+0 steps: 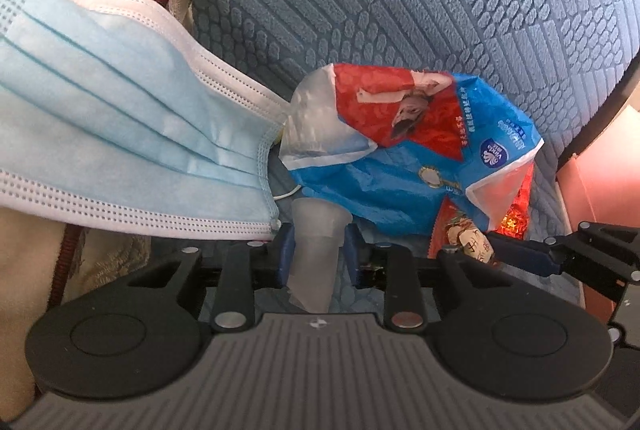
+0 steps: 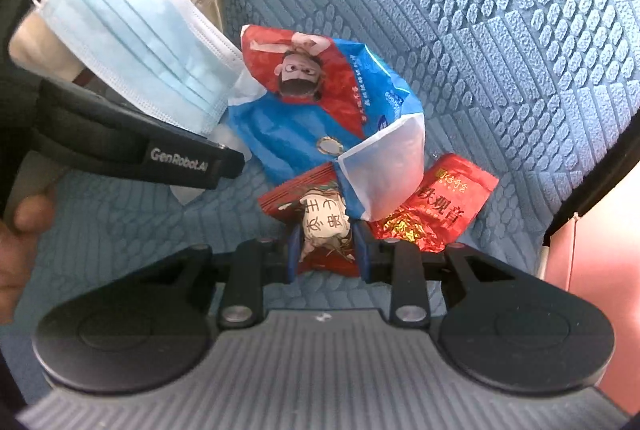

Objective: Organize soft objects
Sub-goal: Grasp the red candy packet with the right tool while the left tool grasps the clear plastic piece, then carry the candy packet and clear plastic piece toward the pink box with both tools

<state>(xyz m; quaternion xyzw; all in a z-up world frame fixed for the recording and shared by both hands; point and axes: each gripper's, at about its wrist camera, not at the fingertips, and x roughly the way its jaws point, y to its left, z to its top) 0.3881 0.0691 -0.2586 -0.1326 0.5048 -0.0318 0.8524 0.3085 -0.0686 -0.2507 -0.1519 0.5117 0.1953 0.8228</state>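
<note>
L gripper (image 1: 316, 230) clamped on clear plastic flap (image 1: 316, 238) of blue tissue pack (image 1: 400, 165) | R gripper (image 2: 326, 242) pinching red sachet (image 2: 324, 230) | mask (image 1: 120, 117), 2nd red packet (image 2: 436, 205) loose on blue cushion (image 2: 480, 29) | early, nothing sorted yet

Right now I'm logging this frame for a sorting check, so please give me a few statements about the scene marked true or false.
1. The right gripper is closed on a red snack packet. True.
2. The left gripper holds the face mask. False: a translucent strip of plastic sits between its fingers; the mask lies to its left.
3. The blue and red tissue pack lies on a wooden table. False: it lies on a blue textured cushion.
4. A second red packet with gold print lies right of the right gripper. True.
5. The face mask is black. False: it is light blue with white edges.
</note>
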